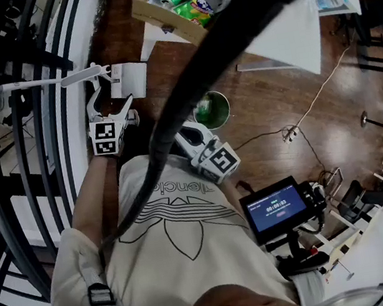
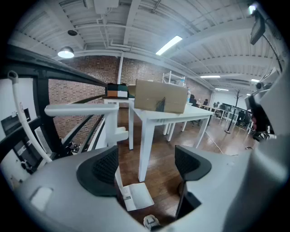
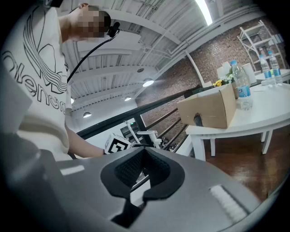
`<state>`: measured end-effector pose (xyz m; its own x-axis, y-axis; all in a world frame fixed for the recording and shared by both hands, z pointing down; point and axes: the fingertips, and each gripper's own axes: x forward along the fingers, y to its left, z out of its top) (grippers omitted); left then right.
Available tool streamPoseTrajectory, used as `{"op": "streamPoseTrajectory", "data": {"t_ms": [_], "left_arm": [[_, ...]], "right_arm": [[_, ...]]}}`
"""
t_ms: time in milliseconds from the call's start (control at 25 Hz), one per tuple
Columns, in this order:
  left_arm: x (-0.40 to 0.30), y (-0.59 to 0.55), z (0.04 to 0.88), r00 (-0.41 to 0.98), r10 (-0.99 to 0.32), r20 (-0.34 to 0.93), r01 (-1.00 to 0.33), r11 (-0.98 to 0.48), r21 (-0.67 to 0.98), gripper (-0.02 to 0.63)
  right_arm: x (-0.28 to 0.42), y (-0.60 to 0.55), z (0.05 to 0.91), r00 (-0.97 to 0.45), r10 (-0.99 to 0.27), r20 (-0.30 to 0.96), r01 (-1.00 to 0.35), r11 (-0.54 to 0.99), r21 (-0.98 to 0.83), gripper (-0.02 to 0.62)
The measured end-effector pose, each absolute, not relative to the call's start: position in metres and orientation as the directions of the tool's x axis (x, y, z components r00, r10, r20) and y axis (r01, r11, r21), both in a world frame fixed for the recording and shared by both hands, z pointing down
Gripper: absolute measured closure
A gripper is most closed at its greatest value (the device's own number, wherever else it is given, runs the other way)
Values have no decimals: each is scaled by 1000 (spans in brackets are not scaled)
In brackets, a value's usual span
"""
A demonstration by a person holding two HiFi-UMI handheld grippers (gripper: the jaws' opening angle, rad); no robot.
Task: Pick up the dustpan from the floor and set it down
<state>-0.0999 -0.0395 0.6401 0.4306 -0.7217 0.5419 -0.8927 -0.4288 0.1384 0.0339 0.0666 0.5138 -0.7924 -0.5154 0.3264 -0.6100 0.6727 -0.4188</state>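
Step in hand: the reach, pre-grasp. Dustpan (image 1: 128, 79) not picked up yet. It's white and sits on the wood floor (image 1: 270, 99) just ahead of the left hand-held gripper (image 1: 111, 100), next to the dark railing. In the left gripper view the pan part (image 2: 136, 195) shows low down in the gap betw. the jaws, w/ a thin white strip rising from it. Can't tell for sure if that strip is the handle.

Left hand-held gripper (image 2: 147, 163): jaws spread as wide as they go, tilted down at the floor, pads touching nothing, so empty. Right hand-held gripper (image 1: 194, 135): held back near the person's body. In its own view (image 3: 144, 156) the pad tips meet, w/ nothing pinched betw. them.

Next move, as I judge it: drop the left one lower and fwd so a rigid part of the dustpan (handle or pan edge) sits betw. the pads, then close and lift. The pan looks thin and light, so it needs a square bite or it may swing or slip.

Containers:
- Cardboard box (image 1: 161, 12) on the white surface (image 1: 288, 38): open top, holds bright snack packs, green and blue. Clear bottles stand on the surface by it, per the right gripper view.
- Green bin (image 1: 225, 103) on the floor just beside the right hand-held gripper: inside looks green, contents can't be made out.
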Motion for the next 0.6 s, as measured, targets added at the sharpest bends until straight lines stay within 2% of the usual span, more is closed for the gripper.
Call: {"op": "streamPoseTrajectory", "data": {"t_ms": [240,480,520,560,600], "left_arm": [[-141,-99,678,393,-765,511,-906,-418,72,199],[-144,-128,693,396,-773,495,-903,-426,56,216],[-144,-131,695,393,-774,497,-903,-427,48,291],[-144,-132,699,386,-773,503,-904,-426,39,474],[-144,-133,703,382,-768,514,-903,-428,32,494]], "right_arm": [[12,70,545,-792,-490,364,-610,650,-453,594],[17,86,558,-772,-483,412,-635,614,-469,594],[20,89,563,-767,-483,421,-640,610,-466,594],[23,91,568,-762,-484,431,-646,606,-463,594],[23,92,572,-757,-486,437,-653,601,-462,594]]}}
